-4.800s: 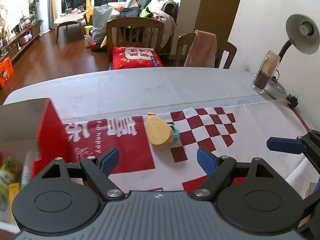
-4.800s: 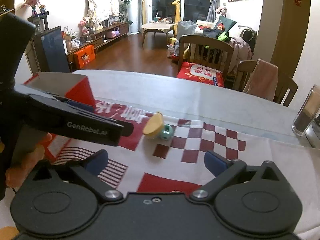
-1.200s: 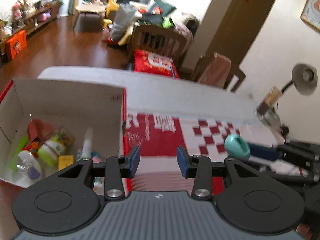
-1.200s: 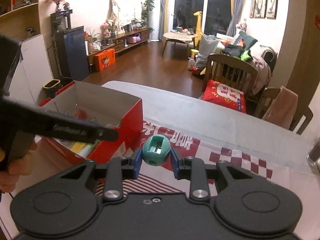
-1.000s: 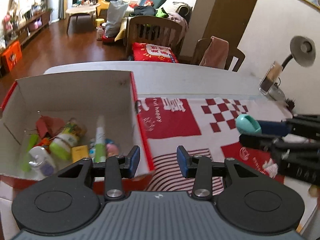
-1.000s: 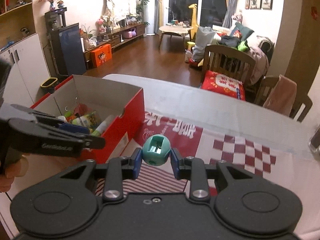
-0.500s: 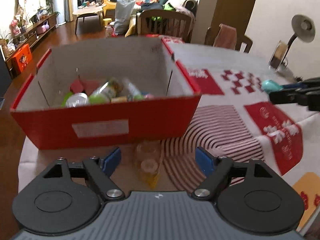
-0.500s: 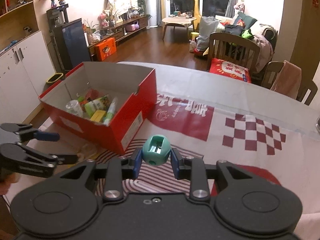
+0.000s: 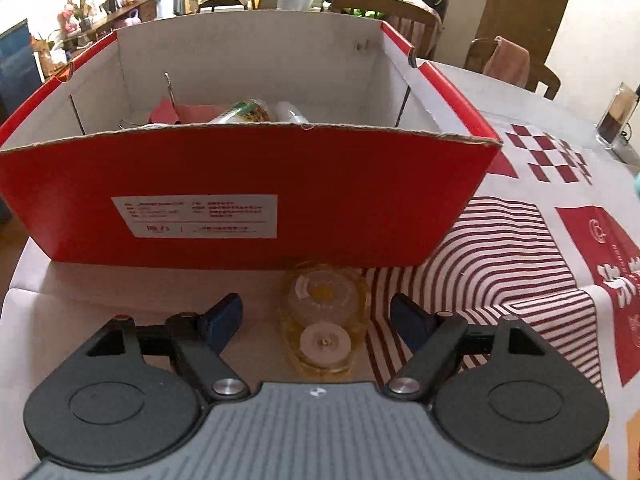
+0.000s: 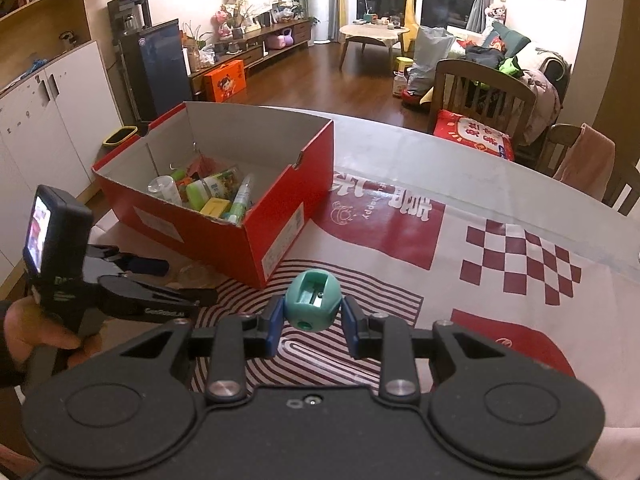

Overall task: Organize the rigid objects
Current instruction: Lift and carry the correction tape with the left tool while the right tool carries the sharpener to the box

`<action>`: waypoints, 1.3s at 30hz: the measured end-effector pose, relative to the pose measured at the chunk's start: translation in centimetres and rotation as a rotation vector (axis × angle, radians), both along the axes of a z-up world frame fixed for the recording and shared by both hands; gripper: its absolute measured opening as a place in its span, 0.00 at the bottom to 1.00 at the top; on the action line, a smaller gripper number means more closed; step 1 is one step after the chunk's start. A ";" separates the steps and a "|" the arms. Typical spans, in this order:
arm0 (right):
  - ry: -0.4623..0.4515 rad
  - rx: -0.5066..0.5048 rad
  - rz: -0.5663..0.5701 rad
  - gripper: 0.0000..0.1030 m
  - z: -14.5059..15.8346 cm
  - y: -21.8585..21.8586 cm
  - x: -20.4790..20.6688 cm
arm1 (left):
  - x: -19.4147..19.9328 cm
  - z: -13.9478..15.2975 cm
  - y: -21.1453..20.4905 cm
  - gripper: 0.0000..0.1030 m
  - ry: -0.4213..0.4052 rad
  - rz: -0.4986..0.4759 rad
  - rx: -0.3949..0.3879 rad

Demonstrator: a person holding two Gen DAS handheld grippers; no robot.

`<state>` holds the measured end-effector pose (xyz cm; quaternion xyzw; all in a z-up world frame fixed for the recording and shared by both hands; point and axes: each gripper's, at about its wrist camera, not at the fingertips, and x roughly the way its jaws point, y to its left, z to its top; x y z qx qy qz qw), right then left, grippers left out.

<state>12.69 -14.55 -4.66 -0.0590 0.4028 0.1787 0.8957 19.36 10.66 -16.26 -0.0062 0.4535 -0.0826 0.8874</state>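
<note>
We are at a worktop (image 10: 400, 168) in a living room, covered by a red-and-white patterned cloth (image 10: 516, 264), with wooden chairs and a sofa behind it. On the cloth's left part stands an open red cardboard box (image 10: 276, 216), its white inside holding small bottles, a tube and other bits.

Our right gripper (image 10: 312, 316) is clamped narrow on a teal pencil sharpener (image 10: 313, 300), held above the striped part of the cloth, just beside the box's near corner.

Our left gripper (image 9: 316, 318) has its blue pads spread wide, touching nothing. Between them, on the worktop and right against the box's labelled red wall, lies a clear yellowish tape dispenser (image 9: 324, 320); the pads stand apart from it on either side. In the right wrist view a hand (image 10: 36, 332) holds this left gripper low beside the box.
</note>
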 end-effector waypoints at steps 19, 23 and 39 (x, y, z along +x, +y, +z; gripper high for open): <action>-0.013 0.011 0.005 0.28 0.7 -0.3 0.3 | -1.0 1.6 -0.8 0.48 -0.001 0.034 0.003; -0.025 0.024 0.007 0.28 1.4 0.0 0.6 | -2.0 3.3 0.0 0.48 -0.001 0.033 -0.036; -0.073 0.045 0.083 0.28 3.8 6.5 3.1 | -3.2 12.2 5.0 0.48 -0.104 0.014 -0.097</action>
